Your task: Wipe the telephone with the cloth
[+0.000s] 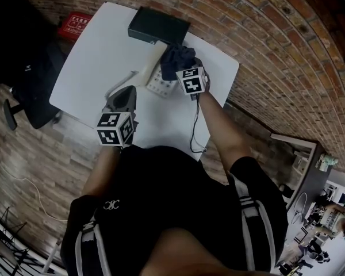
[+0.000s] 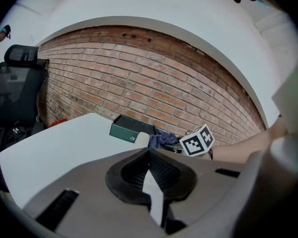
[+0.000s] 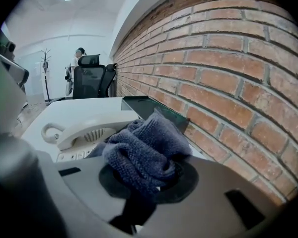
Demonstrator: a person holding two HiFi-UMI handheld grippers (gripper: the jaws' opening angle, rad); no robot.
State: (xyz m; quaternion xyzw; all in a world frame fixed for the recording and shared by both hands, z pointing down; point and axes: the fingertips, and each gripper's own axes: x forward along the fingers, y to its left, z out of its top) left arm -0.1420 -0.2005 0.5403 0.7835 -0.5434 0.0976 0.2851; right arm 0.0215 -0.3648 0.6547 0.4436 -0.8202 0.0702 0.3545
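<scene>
From the head view, a white desk [image 1: 98, 50] stands against a brick wall [image 1: 259, 45]. The pale telephone [image 1: 154, 78] lies near the desk's far edge, with a dark box [image 1: 158, 26] just behind it. The right gripper [image 1: 187, 72] is over the telephone's right end, and a dark blue cloth [image 1: 177, 59] is bunched at its tip, on the telephone. The left gripper [image 1: 130, 92] is nearer the person, over bare desk just beside the telephone's near side.

In the left gripper view, the black fingers [image 2: 165, 171] meet at their tips with nothing held; only a thin pale sliver shows between them lower down. Beyond them are the box, the cloth and the right gripper's marker cube [image 2: 197, 140].

In the right gripper view, the fingers are clamped on the cloth, which bulges up out of them in thick folds. The telephone sits just left of the cloth, its handset [image 3: 89, 128] lying in the cradle above a row of keys. The box lies behind, along the wall. Far back stand an office chair [image 3: 89, 81] and a person.
</scene>
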